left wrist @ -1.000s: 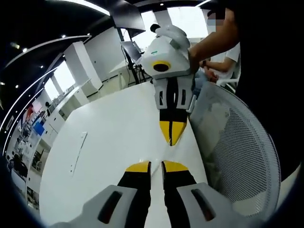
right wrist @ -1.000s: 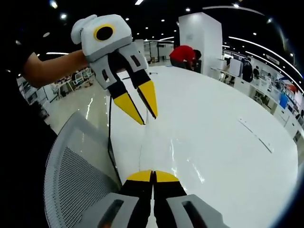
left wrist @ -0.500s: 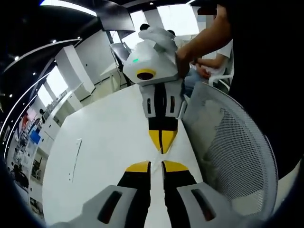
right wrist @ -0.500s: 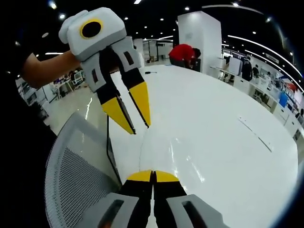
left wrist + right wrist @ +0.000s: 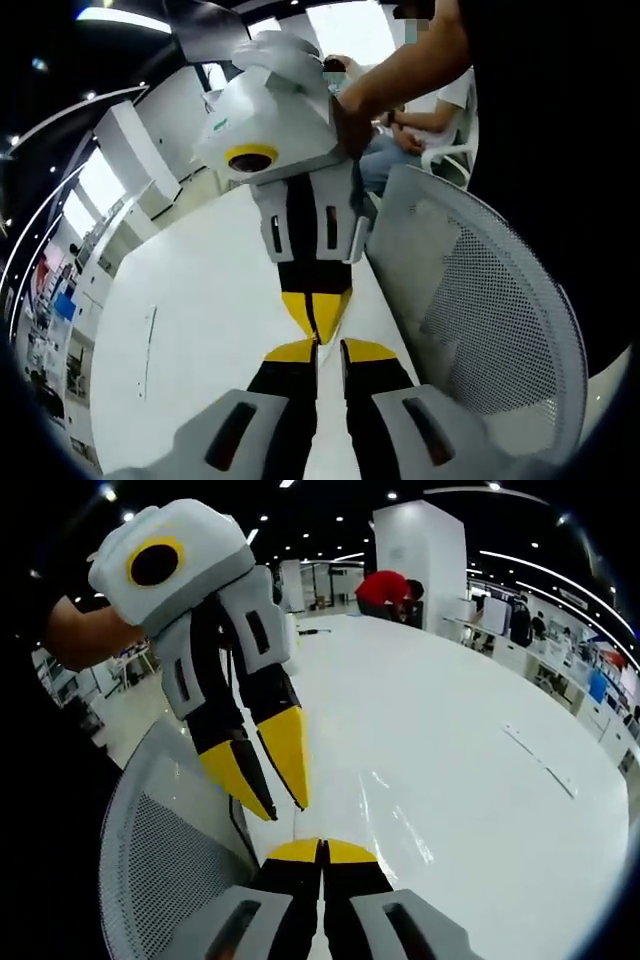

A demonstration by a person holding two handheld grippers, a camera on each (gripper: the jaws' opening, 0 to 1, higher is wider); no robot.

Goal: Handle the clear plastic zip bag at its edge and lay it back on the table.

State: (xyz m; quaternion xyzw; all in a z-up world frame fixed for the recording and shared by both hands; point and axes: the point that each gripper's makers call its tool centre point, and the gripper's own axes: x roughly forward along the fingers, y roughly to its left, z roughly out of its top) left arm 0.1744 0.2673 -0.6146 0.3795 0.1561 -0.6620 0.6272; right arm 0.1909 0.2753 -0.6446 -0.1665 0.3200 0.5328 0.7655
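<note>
Step in hand: regrasp of the clear plastic zip bag [image 5: 393, 814] at its edge. The bag appears to lie flat on the desk [image 5: 480, 690], at 1 o'clock just beyond the right gripper [image 5: 322, 848], traceable by faint glossy creases.

The right gripper's fingers are pressed together. The left gripper [image 5: 329, 348] has its 2 fingers slightly parted, tips near the right's.

Next move, as judged: align the parted fingers on the near edge, then close them.

The bag outline and zip strip cannot be made out, nor any film between the fingers. A mesh chair [image 5: 480, 300] hides the desk edge.

A white mesh chair back [image 5: 480, 300] is seen beside the white table [image 5: 450, 740]; a red-shirted person [image 5: 388, 590] is bent over beyond it.
</note>
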